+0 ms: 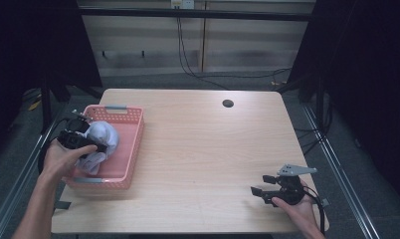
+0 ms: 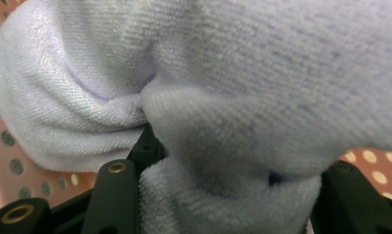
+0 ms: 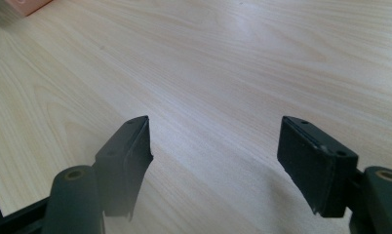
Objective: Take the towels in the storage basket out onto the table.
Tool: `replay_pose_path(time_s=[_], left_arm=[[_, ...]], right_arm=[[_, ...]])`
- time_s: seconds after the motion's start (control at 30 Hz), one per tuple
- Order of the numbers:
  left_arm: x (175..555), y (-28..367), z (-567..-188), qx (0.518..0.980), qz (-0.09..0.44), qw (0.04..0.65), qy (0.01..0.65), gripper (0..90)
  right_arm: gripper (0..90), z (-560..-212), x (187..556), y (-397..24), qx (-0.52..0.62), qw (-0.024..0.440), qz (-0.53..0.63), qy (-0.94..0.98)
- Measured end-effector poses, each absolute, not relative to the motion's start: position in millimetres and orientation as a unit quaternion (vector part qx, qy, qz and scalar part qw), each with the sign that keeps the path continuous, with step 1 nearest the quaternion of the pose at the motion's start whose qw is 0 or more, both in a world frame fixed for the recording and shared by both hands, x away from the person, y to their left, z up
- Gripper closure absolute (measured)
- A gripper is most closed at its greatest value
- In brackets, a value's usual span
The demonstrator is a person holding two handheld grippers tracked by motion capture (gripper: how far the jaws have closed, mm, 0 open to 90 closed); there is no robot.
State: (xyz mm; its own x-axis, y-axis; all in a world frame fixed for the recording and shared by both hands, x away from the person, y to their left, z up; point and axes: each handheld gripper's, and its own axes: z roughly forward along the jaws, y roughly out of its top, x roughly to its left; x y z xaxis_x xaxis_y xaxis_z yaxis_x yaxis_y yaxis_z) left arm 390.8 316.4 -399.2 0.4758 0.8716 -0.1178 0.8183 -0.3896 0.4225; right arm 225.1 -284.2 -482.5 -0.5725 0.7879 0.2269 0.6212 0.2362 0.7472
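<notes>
White towel, bunched into a soft wad, sits above the pink basket at the table's nine o'clock edge, seen from the high view. The left gripper is clamped on the cloth, its black jaws reaching in from the nine o'clock side of the bundle while the person's left hand grasps the tool from below. In the left gripper view, folds of the towel bulge between and over both jaws, with the basket's perforated pink floor visible behind at eight o'clock and again at four o'clock. Whether the lower end of the cloth touches the basket floor cannot be told.

Well apart, toward five o'clock on the wooden table, the right gripper rests in the person's right hand, pointing toward nine o'clock. The right gripper view shows its jaws spread wide with nothing between them, bare light woodgrain beneath, and a corner of the pink basket at eleven o'clock.
</notes>
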Motion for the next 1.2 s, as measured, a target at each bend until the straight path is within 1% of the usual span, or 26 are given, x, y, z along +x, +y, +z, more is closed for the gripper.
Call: replay_pose_path(time_s=[0.13,0.27,0.4,0.43,0.63,0.8,1.0,1.07,1.2], left_arm=[[388,321,-394,0.829,0.057,0.233,0.504,47.9],[383,323,-390,0.833,0.067,0.243,0.493,47.7],[379,324,-388,0.826,0.07,0.257,0.496,47.5],[378,325,-386,0.824,0.069,0.268,0.495,47.6],[372,323,-377,0.824,0.075,0.279,0.487,47.4],[371,322,-373,0.823,0.082,0.277,0.49,47.1],[370,322,-369,0.816,0.082,0.29,0.494,46.9],[368,322,-367,0.814,0.089,0.294,0.494,46.8],[363,323,-359,0.805,0.093,0.313,0.494,46.8]], right_arm=[[27.7,-482,224,-284,0.452,0.1,0.422,0.779],[27.7,-482,224,-285,0.453,0.101,0.422,0.779],[27.7,-482,224,-285,0.454,0.098,0.421,0.779],[27.7,-482,224,-285,0.454,0.098,0.422,0.779],[27.7,-482,224,-285,0.454,0.097,0.421,0.779],[27.7,-482,224,-284,0.453,0.095,0.421,0.78],[27.7,-482,224,-285,0.452,0.096,0.421,0.78],[27.7,-482,224,-284,0.453,0.095,0.421,0.78],[27.7,-482,224,-285,0.454,0.095,0.421,0.779]])
